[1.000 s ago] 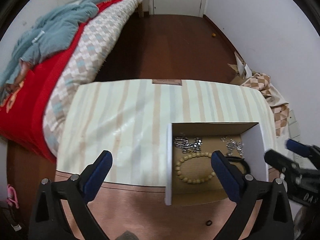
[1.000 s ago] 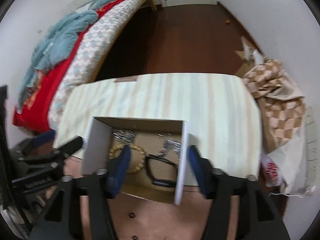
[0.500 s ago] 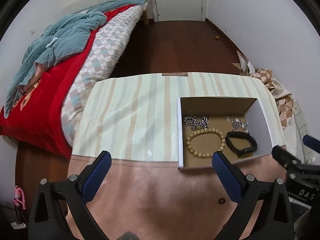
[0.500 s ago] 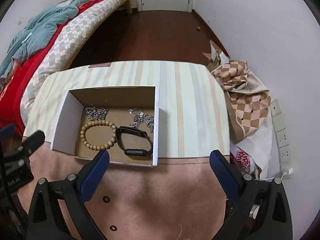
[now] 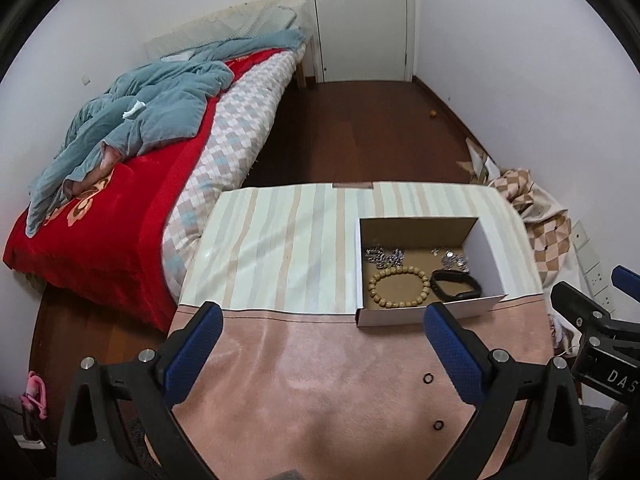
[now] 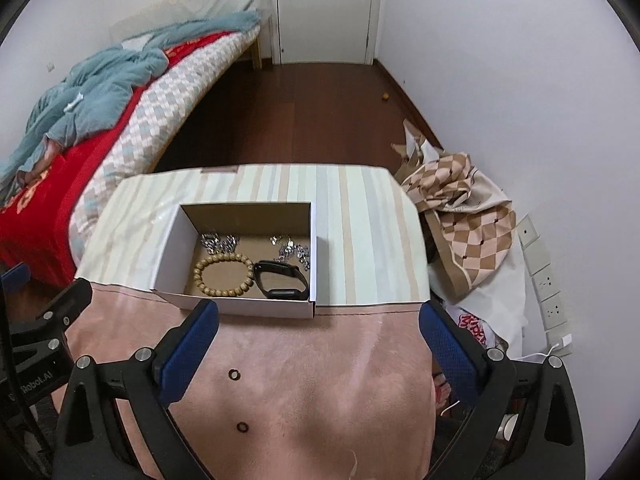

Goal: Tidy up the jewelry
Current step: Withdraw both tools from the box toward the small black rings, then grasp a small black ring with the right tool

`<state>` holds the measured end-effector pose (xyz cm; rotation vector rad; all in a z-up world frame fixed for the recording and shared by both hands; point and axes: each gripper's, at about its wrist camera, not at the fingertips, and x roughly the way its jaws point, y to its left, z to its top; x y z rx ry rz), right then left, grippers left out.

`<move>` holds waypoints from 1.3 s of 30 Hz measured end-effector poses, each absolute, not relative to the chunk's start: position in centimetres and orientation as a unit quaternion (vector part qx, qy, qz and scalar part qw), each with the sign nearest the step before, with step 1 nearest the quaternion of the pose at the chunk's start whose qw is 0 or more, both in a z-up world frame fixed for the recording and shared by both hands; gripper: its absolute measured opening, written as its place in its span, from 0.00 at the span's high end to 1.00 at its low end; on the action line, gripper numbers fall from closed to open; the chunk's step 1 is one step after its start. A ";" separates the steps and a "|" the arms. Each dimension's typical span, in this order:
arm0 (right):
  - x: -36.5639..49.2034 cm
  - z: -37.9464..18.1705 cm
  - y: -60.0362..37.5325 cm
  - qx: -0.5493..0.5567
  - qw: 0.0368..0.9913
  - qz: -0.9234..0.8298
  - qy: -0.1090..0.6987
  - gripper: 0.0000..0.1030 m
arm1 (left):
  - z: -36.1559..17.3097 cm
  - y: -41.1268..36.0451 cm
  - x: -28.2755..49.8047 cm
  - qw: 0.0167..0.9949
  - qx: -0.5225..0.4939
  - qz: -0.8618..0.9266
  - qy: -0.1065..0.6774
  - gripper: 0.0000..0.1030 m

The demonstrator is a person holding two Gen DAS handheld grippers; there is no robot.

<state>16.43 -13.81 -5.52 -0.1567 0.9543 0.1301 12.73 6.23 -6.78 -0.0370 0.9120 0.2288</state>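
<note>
An open white cardboard box [image 5: 491,254] [image 6: 171,248] stands on the table. Inside lie a wooden bead bracelet [image 5: 399,286] [image 6: 224,275], a black band [image 5: 456,285] [image 6: 282,280] and two heaps of silver chain [image 5: 383,256] [image 6: 292,249]. My left gripper [image 5: 322,350] hangs open above the pink cloth, short of the box, with nothing between its fingers. My right gripper [image 6: 318,350] is open too, wide, above the cloth in front of the box and holding nothing. Each gripper shows at the edge of the other's view.
The table [image 5: 280,248] has a striped cover at the back and a pink cloth [image 6: 320,380] at the front with two small black rings [image 6: 233,374]. A bed [image 5: 120,184] stands to the left. Checked fabric and bags [image 6: 464,208] lie by the right wall.
Both grippers have pulled back and up from the box, which now looks smaller and farther. The right gripper's jaws, earlier narrower over the box, now stand wide.
</note>
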 end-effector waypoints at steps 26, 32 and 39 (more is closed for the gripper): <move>9.5 -15.0 -14.1 -0.030 0.848 0.096 0.521 0.04 | -17.2 8.1 7.3 0.837 -0.032 0.166 0.520 0.01; 7.9 -22.0 -12.8 -0.033 0.825 0.120 0.551 0.42 | -22.4 8.5 7.0 0.808 -0.014 0.158 0.567 0.01; 7.4 -23.7 -10.8 -0.069 0.830 0.137 0.536 0.53 | -23.6 8.8 7.4 0.801 -0.022 0.148 0.579 0.01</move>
